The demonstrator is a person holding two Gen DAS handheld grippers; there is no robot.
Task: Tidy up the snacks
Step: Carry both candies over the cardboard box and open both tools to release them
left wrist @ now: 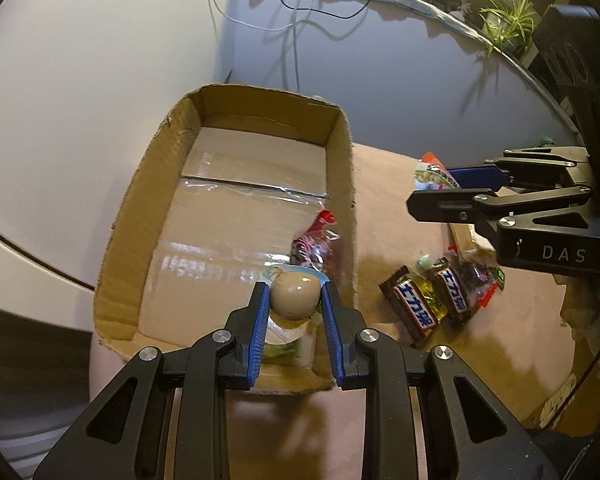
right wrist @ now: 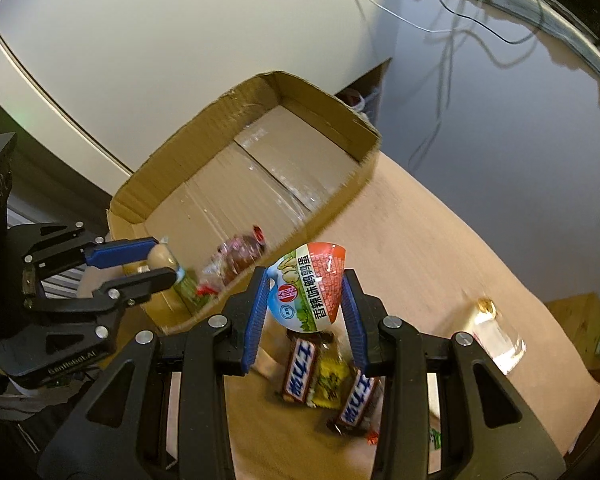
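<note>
My left gripper (left wrist: 295, 292) is shut on an egg snack pack (left wrist: 294, 294), holding it over the near right corner of the open cardboard box (left wrist: 140, 216). A red-wrapped snack (left wrist: 316, 246) lies inside the box against its right wall. My right gripper (right wrist: 305, 284) is shut on a red, white and blue quail-egg pack (right wrist: 310, 286), held above the table right of the box (right wrist: 236, 100). Two chocolate bars (right wrist: 300, 364) and a yellow candy (right wrist: 332, 380) lie on the table beneath it. In the left wrist view the right gripper (left wrist: 434, 196) shows at the right, above the bars (left wrist: 416, 312).
A pinkish-brown cloth (left wrist: 388, 184) covers the table. A clear packet (right wrist: 496, 336) lies at the right of the table. Cables (left wrist: 300, 12) hang on the white wall behind. A potted plant (left wrist: 508, 20) stands on a shelf at top right.
</note>
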